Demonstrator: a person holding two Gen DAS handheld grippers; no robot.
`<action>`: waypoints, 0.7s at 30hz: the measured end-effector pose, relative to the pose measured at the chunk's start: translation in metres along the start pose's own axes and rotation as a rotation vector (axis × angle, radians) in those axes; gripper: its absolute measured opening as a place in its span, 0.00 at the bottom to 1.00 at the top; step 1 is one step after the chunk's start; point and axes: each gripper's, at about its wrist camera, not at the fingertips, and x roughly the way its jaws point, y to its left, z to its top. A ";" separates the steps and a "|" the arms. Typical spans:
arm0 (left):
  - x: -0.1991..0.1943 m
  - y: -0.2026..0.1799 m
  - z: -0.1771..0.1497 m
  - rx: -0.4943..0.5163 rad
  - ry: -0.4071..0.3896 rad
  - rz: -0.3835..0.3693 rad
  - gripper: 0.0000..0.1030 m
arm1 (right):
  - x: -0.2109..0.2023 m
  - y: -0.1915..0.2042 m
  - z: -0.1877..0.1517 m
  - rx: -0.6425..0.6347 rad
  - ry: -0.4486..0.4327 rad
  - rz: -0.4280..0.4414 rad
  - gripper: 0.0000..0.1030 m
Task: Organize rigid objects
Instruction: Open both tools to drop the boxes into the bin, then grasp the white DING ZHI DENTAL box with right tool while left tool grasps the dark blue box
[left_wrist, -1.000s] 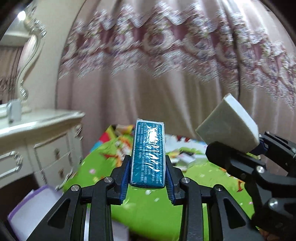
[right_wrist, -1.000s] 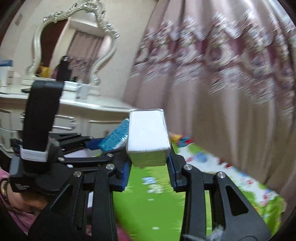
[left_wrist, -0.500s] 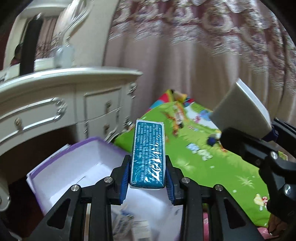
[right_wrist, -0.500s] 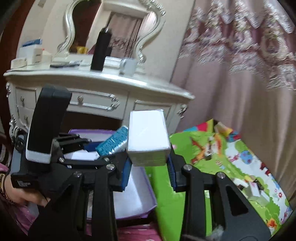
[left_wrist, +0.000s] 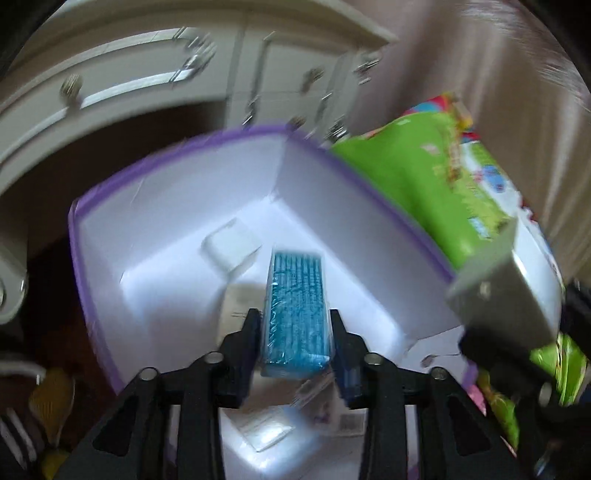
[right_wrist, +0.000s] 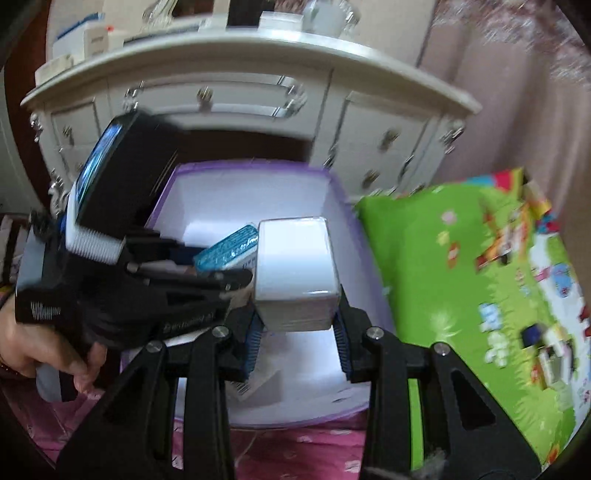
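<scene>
Both grippers are hanging over the purple-rimmed bin, and the step in hand looks like the drop-off of two packs into it.

The left gripper is letting go: its jaws are opening with the blue pack still between them. The frame is smeared, but a gap seems to be showing on each side of the pack, so it is probably already loose. The pack is lying with its long axis along the fingers, pointing down and away toward the bin's far corner, broad printed face up. It is sitting over the bin's middle, above a white box and some flat packets on the bin floor.

The right gripper is gripping the white pack firmly by its sides, jaws part-way apart around it. The white pack is also running lengthwise along the fingers, its end aimed into the bin, over the near edge.

Next, the left jaws need to widen enough for the blue pack to slide free, then lift clear of the bin. The right one then needs to release its pack over bare floor inside the bin.
</scene>
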 end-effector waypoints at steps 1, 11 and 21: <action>0.003 0.006 -0.002 -0.025 0.019 0.012 0.60 | 0.003 0.001 -0.001 0.000 0.011 0.010 0.38; 0.013 -0.013 -0.005 -0.026 0.066 0.045 0.85 | -0.009 -0.043 -0.040 0.195 0.004 -0.002 0.72; 0.012 -0.144 -0.002 0.330 -0.022 -0.087 0.85 | -0.078 -0.202 -0.177 0.780 -0.022 -0.279 0.80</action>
